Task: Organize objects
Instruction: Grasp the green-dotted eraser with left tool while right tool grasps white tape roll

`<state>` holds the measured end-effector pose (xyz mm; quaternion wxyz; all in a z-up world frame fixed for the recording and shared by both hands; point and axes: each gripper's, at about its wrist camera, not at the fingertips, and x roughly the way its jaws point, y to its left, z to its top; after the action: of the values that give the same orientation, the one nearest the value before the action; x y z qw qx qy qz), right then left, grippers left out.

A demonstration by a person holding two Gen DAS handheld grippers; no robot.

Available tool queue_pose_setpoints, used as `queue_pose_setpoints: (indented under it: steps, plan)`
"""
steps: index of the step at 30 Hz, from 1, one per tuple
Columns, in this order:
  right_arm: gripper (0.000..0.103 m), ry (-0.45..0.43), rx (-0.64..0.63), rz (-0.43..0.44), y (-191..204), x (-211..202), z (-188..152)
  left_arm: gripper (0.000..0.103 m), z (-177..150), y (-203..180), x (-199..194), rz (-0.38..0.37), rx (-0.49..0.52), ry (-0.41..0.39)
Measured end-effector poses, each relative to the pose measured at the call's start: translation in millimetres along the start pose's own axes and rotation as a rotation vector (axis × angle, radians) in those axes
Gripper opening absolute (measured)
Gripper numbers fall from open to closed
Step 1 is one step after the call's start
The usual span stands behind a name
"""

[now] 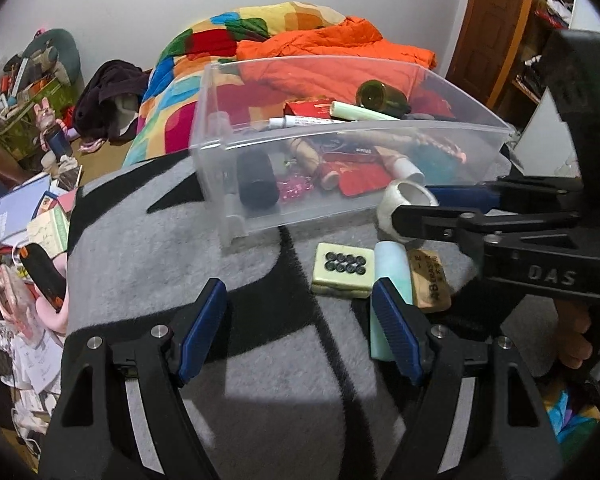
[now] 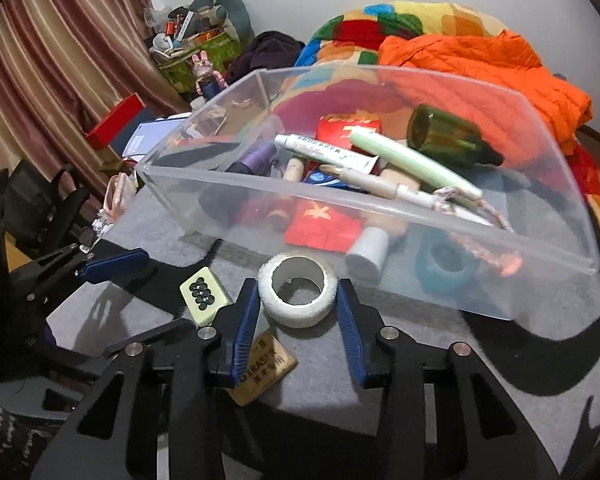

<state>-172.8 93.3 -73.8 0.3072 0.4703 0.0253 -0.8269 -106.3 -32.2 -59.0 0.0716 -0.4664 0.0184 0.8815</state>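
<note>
Lying between the right tongs (image 2: 298, 312), the white tape roll (image 2: 297, 294) is being pinched; left tongs (image 1: 300, 320) are hanging spread, empty.

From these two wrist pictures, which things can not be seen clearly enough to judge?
- Pale green foam block: left wrist view, lower part behind the left gripper's finger.
- Tan rectangular eraser: right wrist view, partly under the right gripper's finger; print too small.
- White fuzzy tape roll: whether the pads press it is unclear.
- Clear plastic bin: lower contents blurred by its wall.
</note>
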Motion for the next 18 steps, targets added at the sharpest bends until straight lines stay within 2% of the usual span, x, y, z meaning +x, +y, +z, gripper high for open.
queue_pose_setpoints:
  steps: [4,7,9,11,18]
  plan:
    - [0.035,-0.021,0.017,0.017,-3,-11,-3,0.074,7,-5,6,0.006,0.013,0.004]
    - [0.035,-0.036,0.025,0.027,-5,-19,-6,0.059,12,-4,12,-0.012,0.006,0.021]
    - [0.035,-0.044,0.028,0.033,-6,-24,-7,0.042,12,-5,19,-0.019,0.008,0.047]
    - [0.035,-0.054,0.034,0.036,-8,-28,-6,0.034,11,-6,21,-0.006,0.015,0.051]
    - [0.035,-0.092,0.047,0.053,-13,-45,-5,0.033,9,-5,6,-0.018,-0.005,-0.006]
